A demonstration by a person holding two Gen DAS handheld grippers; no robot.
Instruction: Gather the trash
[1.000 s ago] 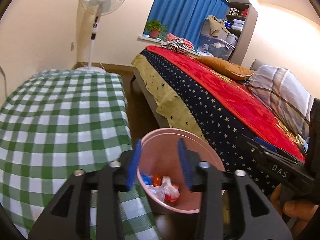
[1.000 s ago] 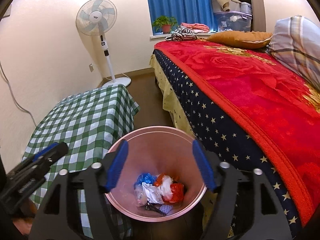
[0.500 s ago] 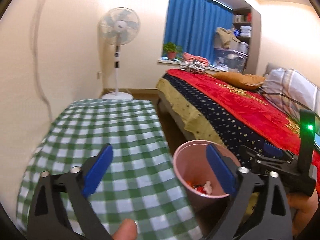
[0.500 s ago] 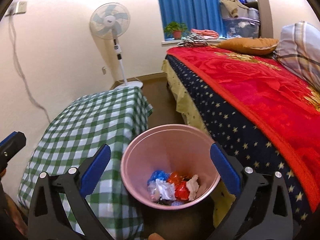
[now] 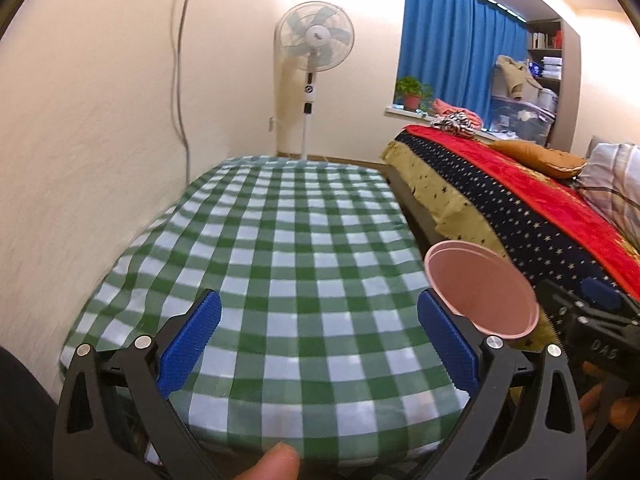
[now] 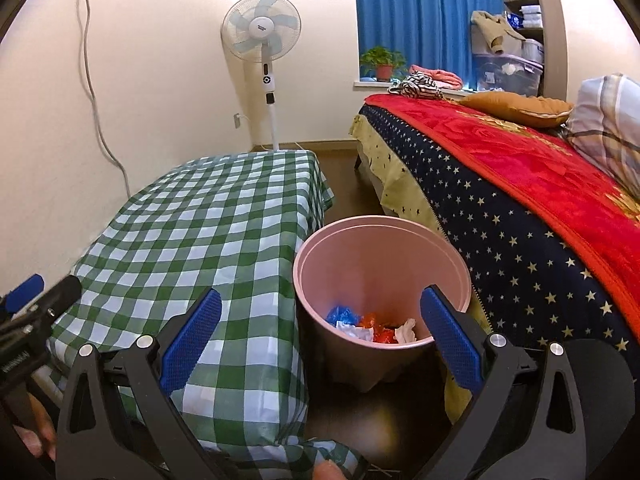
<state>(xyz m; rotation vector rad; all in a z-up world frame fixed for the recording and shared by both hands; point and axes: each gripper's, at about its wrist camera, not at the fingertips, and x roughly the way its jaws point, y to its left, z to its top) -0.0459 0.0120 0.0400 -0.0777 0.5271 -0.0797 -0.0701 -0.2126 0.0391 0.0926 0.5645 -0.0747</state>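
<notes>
1. Trash (image 6: pixel 370 326) lies at the bottom of a pink bin (image 6: pixel 380 248): crumpled scraps in blue, white, orange and red.
2. Bin stands on the dark floor (image 6: pixel 340 168), in the gap between the tabletop (image 6: pixel 208 232) and the bed (image 6: pixel 520 208), just beside the tabletop's near corner.
3. Right claw (image 6: pixel 320 328) hangs over the bin's near side, tilted downward; its blue pads (image 6: pixel 192 340) stand wide apart and have just been opening, with nothing pressed between them.
4. Left claw (image 5: pixel 318 340) is over the near end of the tabletop (image 5: pixel 288 264), its pads (image 5: pixel 188 340) also spread wide after just opening, gripping nothing; only the checked cloth shows between them.
5. From the left wrist view the bin (image 5: pixel 480 292) sits off to the right, at the tabletop's edge, and part of the right claw (image 5: pixel 592 312) with the hand (image 5: pixel 600 400) holding it shows beyond it.
6. Tabletop is covered with a green and white checked cloth that hangs down its sides.
7. Bed carries a red blanket (image 6: pixel 540 160) over a dark star-patterned cover, with an orange cushion (image 6: pixel 520 106) and a plaid pillow (image 6: pixel 608 120) at its far end.
8. Behind stand a white fan (image 6: pixel 262 32), a blue curtain (image 6: pixel 424 12) and a potted plant (image 6: pixel 382 62) on the sill.
</notes>
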